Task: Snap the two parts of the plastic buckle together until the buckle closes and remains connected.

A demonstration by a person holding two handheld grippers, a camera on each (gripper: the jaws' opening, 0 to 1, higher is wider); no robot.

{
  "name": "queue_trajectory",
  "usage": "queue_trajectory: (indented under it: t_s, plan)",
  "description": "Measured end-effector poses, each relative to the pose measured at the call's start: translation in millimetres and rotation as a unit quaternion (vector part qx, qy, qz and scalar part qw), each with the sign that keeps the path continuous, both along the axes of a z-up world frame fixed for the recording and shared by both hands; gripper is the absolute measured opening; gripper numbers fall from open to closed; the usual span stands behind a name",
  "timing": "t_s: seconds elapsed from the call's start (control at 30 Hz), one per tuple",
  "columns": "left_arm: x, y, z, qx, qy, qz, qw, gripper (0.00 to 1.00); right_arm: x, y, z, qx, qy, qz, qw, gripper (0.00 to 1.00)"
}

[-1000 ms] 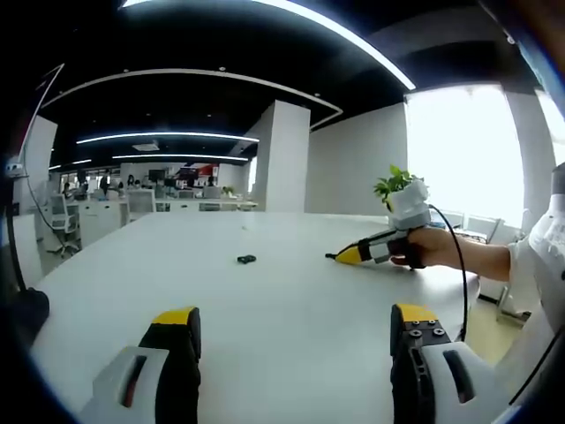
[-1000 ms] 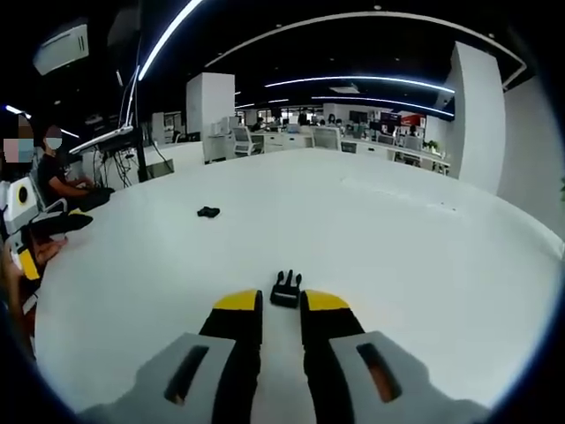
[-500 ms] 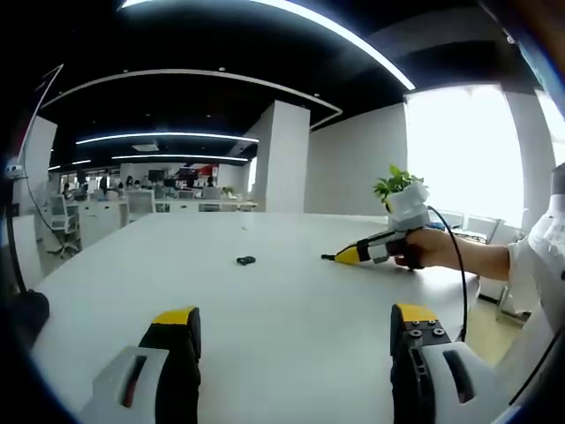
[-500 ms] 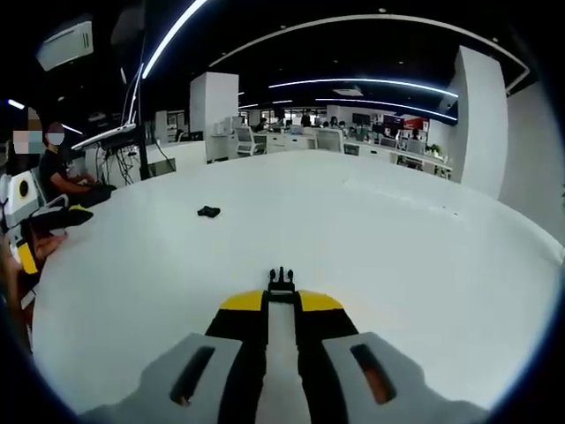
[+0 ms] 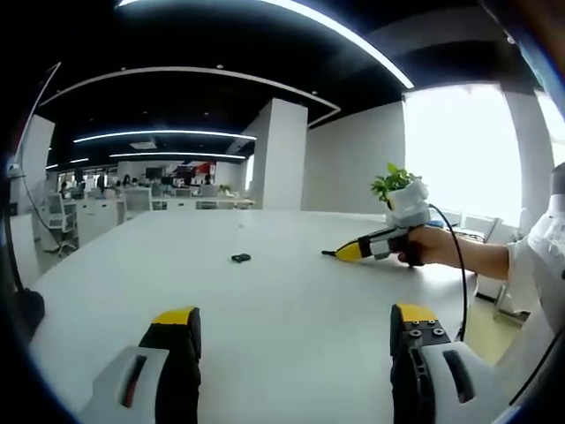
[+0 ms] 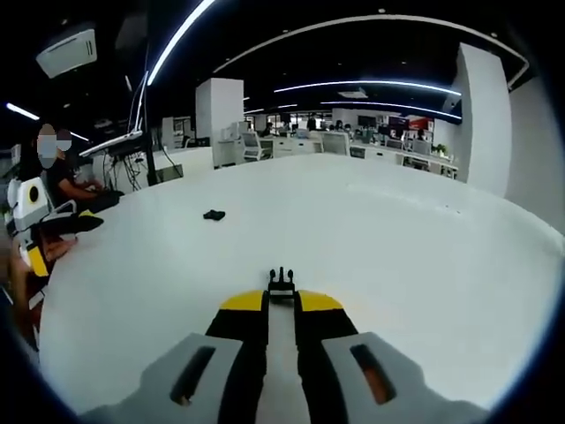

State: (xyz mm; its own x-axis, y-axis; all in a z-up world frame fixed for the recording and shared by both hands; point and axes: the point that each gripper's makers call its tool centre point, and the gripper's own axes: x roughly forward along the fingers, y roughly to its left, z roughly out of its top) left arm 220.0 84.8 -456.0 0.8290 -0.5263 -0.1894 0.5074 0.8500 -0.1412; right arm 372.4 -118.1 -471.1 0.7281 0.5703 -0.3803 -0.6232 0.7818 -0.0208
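Wide white bench, two buckle halves well apart on it, so this is the pick-up step. The right claw is clenched on the pronged half, prongs poking forward past its tips. The left claw is spread wide with nothing in it; the socket half lies far ahead of it, slightly left. Next, likely: the left claw reaches out and closes on that half.
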Motion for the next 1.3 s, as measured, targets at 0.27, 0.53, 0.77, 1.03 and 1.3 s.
queue_trajectory:
  t_s: [0.27, 0.53, 0.77, 1.03, 1.3]
  plan:
    - [3.3, -3.7, -1.9, -0.004, 0.004, -0.006, 1.0, 0.9, -4.1, -3.4, 1.1, 0.015, 0.007, 0.015, 0.9997, 0.1]
    - [15.9, -4.0, -2.6, 0.028, 0.001, -0.008, 0.9996, 0.89, -7.6, -7.8, 5.3, 0.022, 0.008, 0.024, 0.9994, 0.1]
    - [28.2, -4.5, 5.8, 0.049, -0.007, -0.023, 0.9985, 0.89, -7.8, -10.8, 7.7, 0.017, 0.004, 0.026, 0.9995, 0.1]
    - [38.8, -3.2, 16.8, 0.061, -0.021, -0.038, 0.9972, 0.89, -8.5, -9.6, 7.5, 0.019, 0.006, 0.032, 0.9993, 0.1]
    - [49.2, 3.0, 20.9, 0.055, -0.016, -0.044, 0.9973, 0.89, -6.2, -2.5, 9.8, 0.024, 0.005, 0.047, 0.9986, 0.1]
